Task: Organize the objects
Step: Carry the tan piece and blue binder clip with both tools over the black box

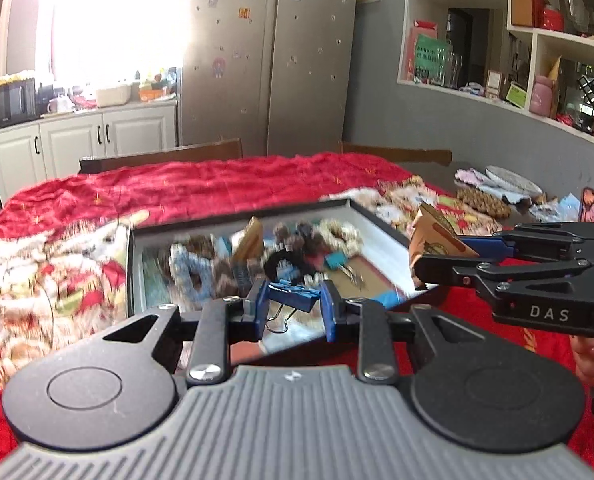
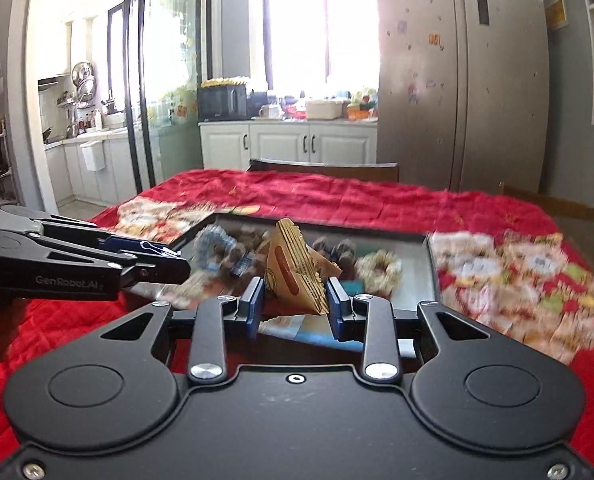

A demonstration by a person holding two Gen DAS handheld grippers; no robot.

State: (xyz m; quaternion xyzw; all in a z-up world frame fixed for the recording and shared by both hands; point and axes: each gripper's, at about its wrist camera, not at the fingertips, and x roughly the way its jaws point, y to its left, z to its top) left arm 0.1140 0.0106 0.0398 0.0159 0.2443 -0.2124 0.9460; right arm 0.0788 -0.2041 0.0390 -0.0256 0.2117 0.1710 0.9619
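Gripping blue binder clip (image 1: pixel 293 295) in left gripper (image 1: pixel 293 312), jaws narrow, pads pressing it | right gripper (image 2: pixel 295 304) clamped on brown cardboard piece (image 2: pixel 295 268) | both above black tray (image 1: pixel 381 224) of blurred clutter | red tablecloth (image 1: pixel 201 188) beneath

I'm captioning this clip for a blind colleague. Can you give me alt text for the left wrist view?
The left hand-held gripper clamps a blue binder clip above an open tray of blurred small items on a red patterned cloth. At right, the right hand-held gripper holds a brown cardboard piece.
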